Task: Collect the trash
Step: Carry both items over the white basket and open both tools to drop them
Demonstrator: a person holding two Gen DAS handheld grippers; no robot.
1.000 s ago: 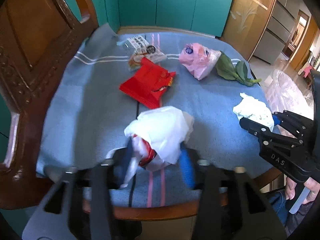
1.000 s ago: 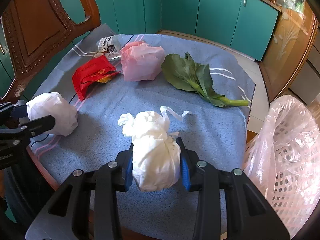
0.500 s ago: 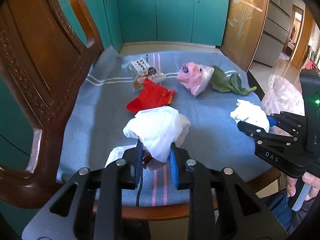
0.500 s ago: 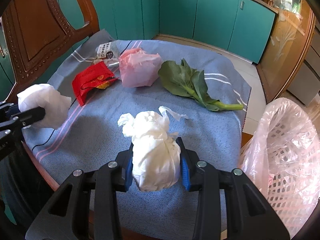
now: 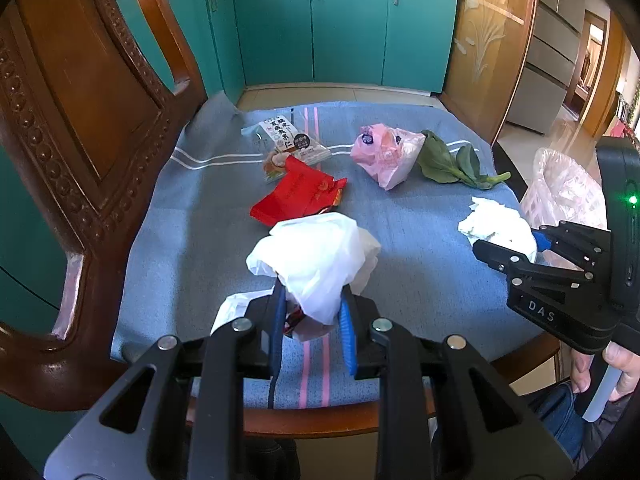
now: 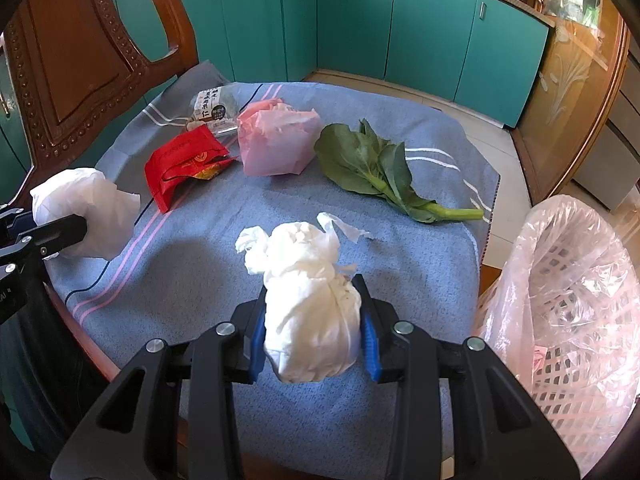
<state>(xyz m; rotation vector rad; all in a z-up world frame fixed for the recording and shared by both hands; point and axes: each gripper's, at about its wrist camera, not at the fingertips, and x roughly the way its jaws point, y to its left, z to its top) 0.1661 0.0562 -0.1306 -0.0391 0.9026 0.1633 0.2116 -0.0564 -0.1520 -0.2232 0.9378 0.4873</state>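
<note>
My left gripper [image 5: 313, 296] is shut on a crumpled white plastic bag [image 5: 316, 252], held just above the near edge of the blue tablecloth [image 5: 192, 220]. My right gripper [image 6: 311, 292] is shut on a wad of white tissue [image 6: 304, 252] and hangs over the cloth's right side. Each gripper shows in the other's view: the left gripper [image 6: 48, 224] with its bag [image 6: 84, 204], the right gripper [image 5: 508, 242] with its tissue [image 5: 492, 224]. On the cloth lie a red wrapper [image 5: 298, 196], a printed snack packet [image 5: 286, 140], a pink bag [image 5: 386, 154] and a green leaf [image 5: 448, 160].
A lattice bin lined with a pink plastic bag [image 6: 568, 300] stands on the floor just right of the table. A carved wooden chair back [image 5: 80, 120] rises close on the left. Teal cabinets [image 5: 348, 32] run along the far wall. A person's hand [image 5: 616, 364] holds the right gripper's handle.
My left gripper's jaws closed in on the white plastic bag and lifted it a little off the cloth. The right gripper has kept still with its tissue.
</note>
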